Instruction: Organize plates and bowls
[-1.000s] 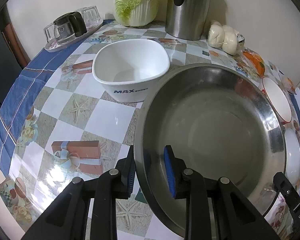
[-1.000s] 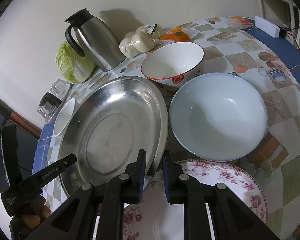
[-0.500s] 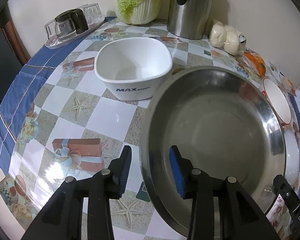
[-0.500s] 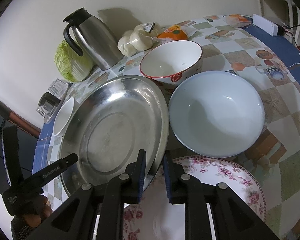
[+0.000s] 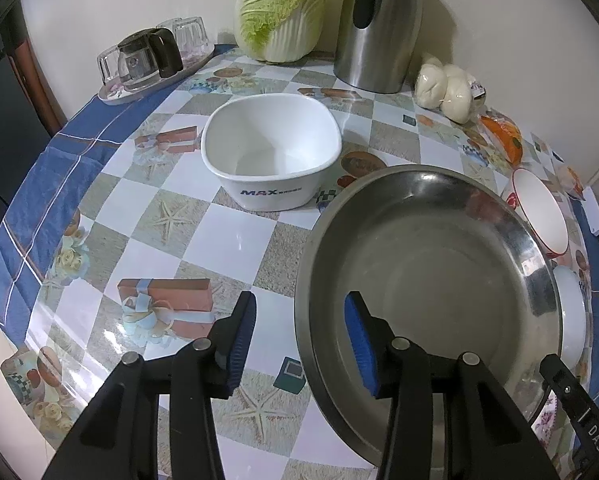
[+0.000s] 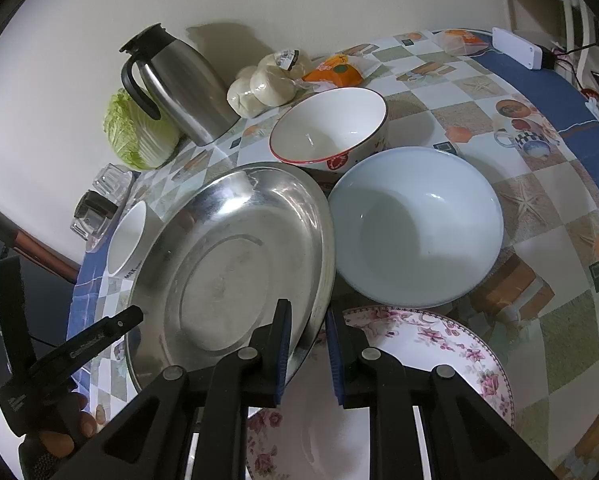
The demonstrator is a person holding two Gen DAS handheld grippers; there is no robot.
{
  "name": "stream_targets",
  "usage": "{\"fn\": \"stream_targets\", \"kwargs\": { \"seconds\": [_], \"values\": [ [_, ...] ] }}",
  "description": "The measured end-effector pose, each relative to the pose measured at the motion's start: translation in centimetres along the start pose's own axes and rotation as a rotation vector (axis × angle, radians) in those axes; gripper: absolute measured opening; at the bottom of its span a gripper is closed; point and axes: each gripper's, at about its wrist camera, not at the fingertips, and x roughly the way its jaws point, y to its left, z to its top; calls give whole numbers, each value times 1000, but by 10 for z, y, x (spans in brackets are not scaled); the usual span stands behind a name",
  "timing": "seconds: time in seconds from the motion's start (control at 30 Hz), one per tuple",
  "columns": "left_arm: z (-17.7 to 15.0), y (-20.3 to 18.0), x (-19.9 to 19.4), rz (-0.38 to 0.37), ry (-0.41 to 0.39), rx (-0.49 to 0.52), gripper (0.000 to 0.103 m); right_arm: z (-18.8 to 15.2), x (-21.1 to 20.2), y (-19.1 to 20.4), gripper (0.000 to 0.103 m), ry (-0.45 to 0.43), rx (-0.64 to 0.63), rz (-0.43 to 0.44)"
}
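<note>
while the steel basin [image 5: 431,264] sits on the bench [image 5: 235,240] with its near edge lying over the floral plate [image 6: 439,344], the left hand-held gripper [image 5: 299,336] stands wide apart around the basin's left rim, one blue pad outside and one inside, and neither pad touches the metal. the right hand-held gripper [image 6: 305,354] is narrow around the basin's right rim; the rim passes between its two pads, but i cannot tell if they really press it. behind the basin on the left there is the white square bowl [image 5: 271,156] with blue "max" letters, a little apart from the basin. on the right side the pale blue bowl [image 6: 415,228] is just beside the basin rim, and the red-rimmed bowl [image 6: 329,128] stands behind it, near both. at the back of the bench, against the wall, i see a cabbage [image 5: 281,8], a steel jug [image 5: 379,28], a bag of white buns [image 5: 447,88] and a tray of glass cups [image 5: 151,64]. the bench has a checked cloth with pictures of starfish and gift boxes.
</note>
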Motion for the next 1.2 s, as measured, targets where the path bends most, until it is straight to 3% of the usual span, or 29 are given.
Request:
{"fn": "stream_targets", "kwargs": {
  "seconds": [0.7, 1.2],
  "values": [
    [-2, 2, 0, 20, 7, 10, 54, 1, 6, 2, 20, 9, -12, -9],
    [-3, 1, -7, 14, -3, 15, 55, 4, -20, 5, 20, -51, -35, -28]
  ]
}}
